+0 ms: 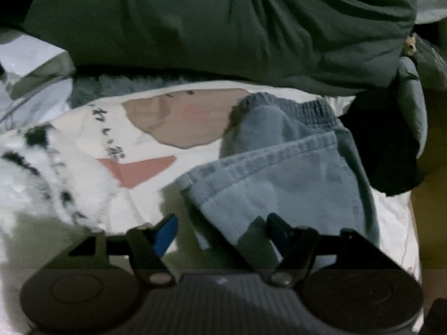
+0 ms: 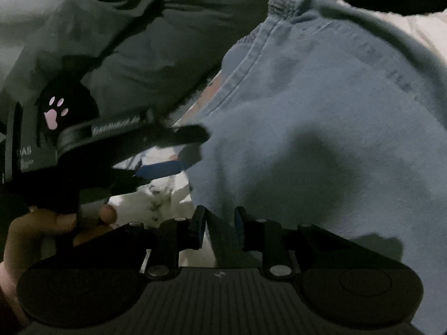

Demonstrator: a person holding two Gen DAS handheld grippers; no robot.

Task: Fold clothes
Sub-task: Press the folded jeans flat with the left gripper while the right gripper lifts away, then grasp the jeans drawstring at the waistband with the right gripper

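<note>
1. Left wrist view puts the denim garment (image 1: 282, 173) at 12 to 1 o'clock of your left hand-held gripper (image 1: 220, 231). It lies folded over on itself on a white printed cloth (image 1: 156, 128), elastic waistband farthest from you, a stitched hem nearest.
2. Your left hand-held gripper has its fingers spread wide, the hem's near corner lying between them but not pinched. That reads as lining up for a grab, not holding.
3. Right wrist view shows your right hand-held gripper (image 2: 218, 226) low over the same denim garment (image 2: 321, 128), which fills everything from 12 to 3 o'clock. Its fingers stand a little apart with only a narrow gap; whether any cloth sits between them, you cannot tell.
4. At 10 o'clock in that view your left hand-held gripper (image 2: 184, 148) reaches in sideways toward the denim edge, your left hand (image 2: 42, 229) wrapped round its handle.
5. A dark green quilt (image 1: 212, 22) bulks behind, at 12 o'clock.
</note>
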